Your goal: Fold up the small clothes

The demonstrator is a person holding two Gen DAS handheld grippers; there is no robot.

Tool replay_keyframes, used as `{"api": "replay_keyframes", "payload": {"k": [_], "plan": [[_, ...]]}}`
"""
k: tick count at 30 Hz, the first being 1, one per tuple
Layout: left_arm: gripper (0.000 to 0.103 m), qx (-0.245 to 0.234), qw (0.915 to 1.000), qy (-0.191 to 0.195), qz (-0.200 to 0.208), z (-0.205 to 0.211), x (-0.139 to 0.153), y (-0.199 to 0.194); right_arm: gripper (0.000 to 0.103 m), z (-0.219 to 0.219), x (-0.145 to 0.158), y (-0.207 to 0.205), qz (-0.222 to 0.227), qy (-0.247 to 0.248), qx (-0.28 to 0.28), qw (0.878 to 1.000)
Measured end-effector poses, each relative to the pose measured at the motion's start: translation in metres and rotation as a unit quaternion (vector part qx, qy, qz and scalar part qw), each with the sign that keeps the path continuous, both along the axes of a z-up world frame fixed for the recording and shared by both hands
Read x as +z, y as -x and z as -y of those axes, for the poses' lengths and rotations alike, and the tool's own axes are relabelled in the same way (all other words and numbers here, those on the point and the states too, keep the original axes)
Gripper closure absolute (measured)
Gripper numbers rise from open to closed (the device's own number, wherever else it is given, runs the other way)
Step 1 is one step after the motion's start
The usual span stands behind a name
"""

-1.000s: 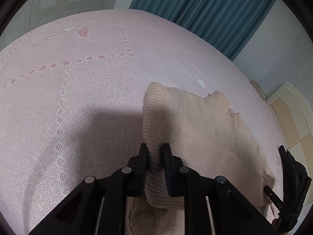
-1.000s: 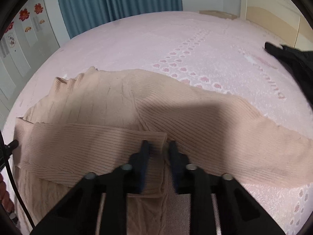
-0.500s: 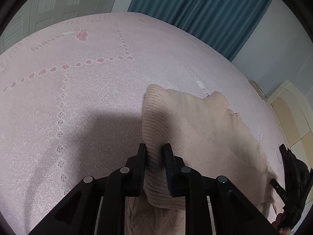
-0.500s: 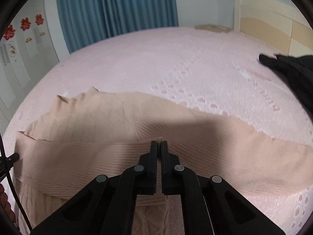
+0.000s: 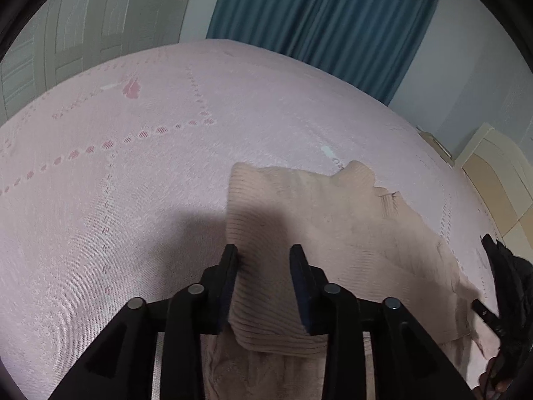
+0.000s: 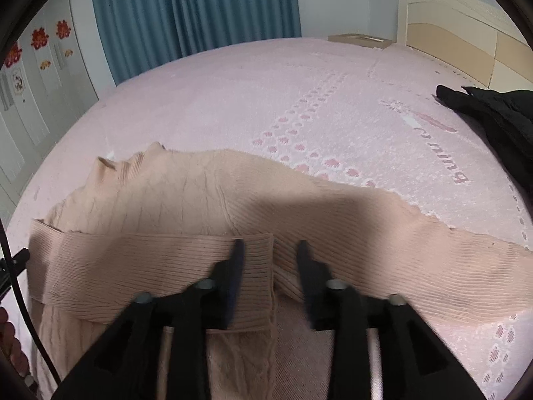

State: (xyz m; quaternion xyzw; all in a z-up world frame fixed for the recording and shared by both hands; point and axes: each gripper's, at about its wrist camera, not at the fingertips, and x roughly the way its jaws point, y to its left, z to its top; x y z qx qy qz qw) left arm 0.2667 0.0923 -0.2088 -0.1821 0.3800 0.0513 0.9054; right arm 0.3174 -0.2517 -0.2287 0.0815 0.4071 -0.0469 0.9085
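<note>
A beige ribbed sweater (image 5: 319,220) lies on the pink bedspread (image 5: 116,173). One sleeve (image 6: 150,266) is folded across its body; the other sleeve (image 6: 416,250) stretches to the right. My left gripper (image 5: 263,256) is open, its fingers astride the folded sleeve's outer bend. My right gripper (image 6: 269,250) is open just above the folded sleeve's cuff (image 6: 258,280), which lies flat on the sweater.
A black garment (image 6: 493,123) lies on the bed at the far right and shows in the left wrist view (image 5: 509,293) too. Blue curtains (image 6: 193,13), wardrobe doors (image 5: 76,36) and a headboard (image 6: 466,33) border the bed.
Both grippers opened. The left let go of the folded sleeve's bend, the right let go of the cuff. The sleeve now rests on the sweater.
</note>
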Motion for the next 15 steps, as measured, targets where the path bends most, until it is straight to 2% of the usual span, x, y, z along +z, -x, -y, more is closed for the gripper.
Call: {"api": "replay_keyframes", "payload": {"k": [2,3,6,10,12,15], "plan": [[0.057,-0.007,0.9999,-0.008,0.004,0.006,0.002,-0.001,0.063,0.01,0.008,0.011,0.008,0.005,-0.009,1.0],[0.055,-0.009,0.9999,-0.008,0.006,0.009,0.003,-0.002,0.063,0.019,0.013,0.018,0.011,0.006,-0.02,1.0],[0.055,-0.016,0.9998,-0.012,0.008,0.019,0.005,-0.003,0.062,0.052,0.025,0.038,0.012,-0.005,-0.05,0.999],[0.055,-0.034,0.999,-0.028,0.012,0.036,0.007,-0.004,0.049,0.109,0.033,0.078,0.005,0.013,-0.088,0.996],[0.055,-0.042,0.9983,-0.038,0.015,0.043,0.008,-0.003,0.046,0.138,0.032,0.099,0.0,0.021,-0.112,0.993],[0.055,-0.051,0.9973,-0.05,0.016,0.049,0.009,-0.002,0.041,0.189,0.015,0.134,-0.013,0.005,-0.151,0.988]]}}
